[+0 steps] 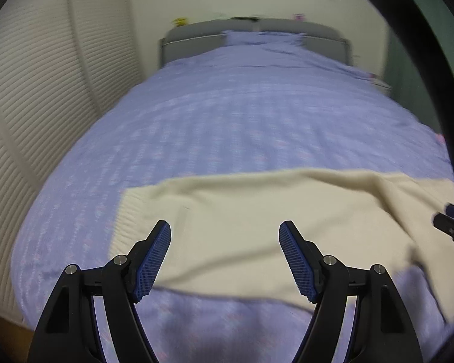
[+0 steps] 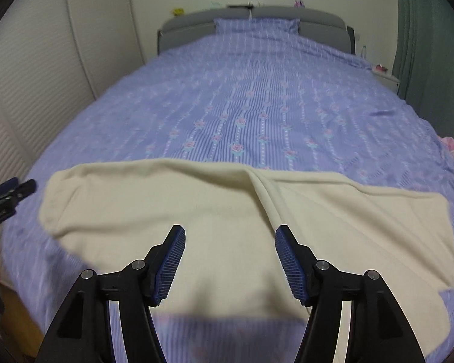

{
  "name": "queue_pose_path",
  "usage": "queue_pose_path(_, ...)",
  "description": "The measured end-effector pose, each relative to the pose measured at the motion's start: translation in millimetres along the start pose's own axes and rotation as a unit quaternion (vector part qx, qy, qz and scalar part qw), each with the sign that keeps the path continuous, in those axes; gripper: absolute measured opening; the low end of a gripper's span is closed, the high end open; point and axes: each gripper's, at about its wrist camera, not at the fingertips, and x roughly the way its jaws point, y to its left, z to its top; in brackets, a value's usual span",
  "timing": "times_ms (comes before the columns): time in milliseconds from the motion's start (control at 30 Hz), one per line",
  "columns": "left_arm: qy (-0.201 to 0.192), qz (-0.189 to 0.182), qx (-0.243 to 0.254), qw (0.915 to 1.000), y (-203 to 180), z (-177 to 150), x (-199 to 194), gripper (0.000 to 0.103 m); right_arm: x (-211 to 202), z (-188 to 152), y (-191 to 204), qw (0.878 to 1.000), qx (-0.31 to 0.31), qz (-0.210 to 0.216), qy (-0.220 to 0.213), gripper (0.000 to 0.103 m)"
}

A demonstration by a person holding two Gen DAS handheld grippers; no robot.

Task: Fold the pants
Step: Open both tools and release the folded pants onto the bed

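Bedroom setting: a bed with a lilac floral cover (image 2: 242,96) fills both views, grey headboard (image 2: 184,25) at the far end, pale ribbed wardrobe doors (image 1: 30,96) along one side. I find the cream pants (image 2: 215,211) lying across the near part of the cover, spread widthwise, with one raised fold ridge running diagonally through the middle in the right wrist view. In the left wrist view the same garment (image 1: 242,227) shows a ribbed band at its end nearest the wardrobe.

My left gripper (image 1: 225,260) hangs above the cloth with jaws apart and nothing between the pads. My right gripper (image 2: 230,264) likewise stands parted and empty over the garment. Neither touches the fabric, as far as I can tell.

Assessment: the material looks soft, thick and light, a fleece or knit that will drape and sag rather than hold a crease. I judge it will slide readily on the smooth cover. I recommend taking hold at the outer edges or corners, pinching through both layers, one gripper at each end, to keep the fold even.
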Motion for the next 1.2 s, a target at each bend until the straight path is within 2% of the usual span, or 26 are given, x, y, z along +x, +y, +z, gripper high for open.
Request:
queue_pose_path(133,-0.011,-0.049,0.029,0.9983,-46.3,-32.9,-38.4,0.081,-46.4,-40.0,-32.1,1.0,0.009,-0.008,-0.012,0.063)
queue_pose_path(367,-0.009,-0.096,0.1,0.9902,-136.1,-73.2,-58.0,0.081,-86.5,-97.6,-80.5,0.999,0.002,-0.044,-0.002,0.063)
queue_pose_path(567,0.037,-0.146,0.11,0.9824,-197.1,-102.3,-61.9,0.081,-88.0,-146.7,-110.0,0.998,-0.002,-0.06,0.035,0.063)
queue_pose_path(733,0.062,-0.153,0.134,0.9772,-236.8,-126.9,-57.7,0.081,-72.2,-188.7,-123.9,0.993,-0.021,-0.075,0.084,0.063)
queue_pose_path(933,0.096,-0.15,0.148,0.9728,-250.3,-143.5,-42.3,0.081,-46.9,-221.8,-132.2,0.988,-0.028,-0.075,0.13,0.063)
queue_pose_path(1000,0.1,-0.146,0.156,0.9718,-255.2,-146.8,-37.3,0.081,-38.4,-228.4,-132.6,0.985,-0.04,-0.102,0.137,0.063)
queue_pose_path(1133,0.1,-0.143,0.158,0.9719,-256.4,-146.8,-31.5,0.081,-35.0,-229.5,-133.3,0.983,-0.055,-0.133,0.118,0.062)
queue_pose_path(1167,0.099,-0.146,0.155,0.972,-255.1,-145.8,-30.5,0.081,-34.5,-228.3,-134.1,0.983,-0.055,-0.135,0.115,0.06)
queue_pose_path(1200,0.098,-0.151,0.152,0.9719,-253.8,-144.4,-29.1,0.081,-34.6,-225.7,-135.5,0.983,-0.055,-0.137,0.112,0.047)
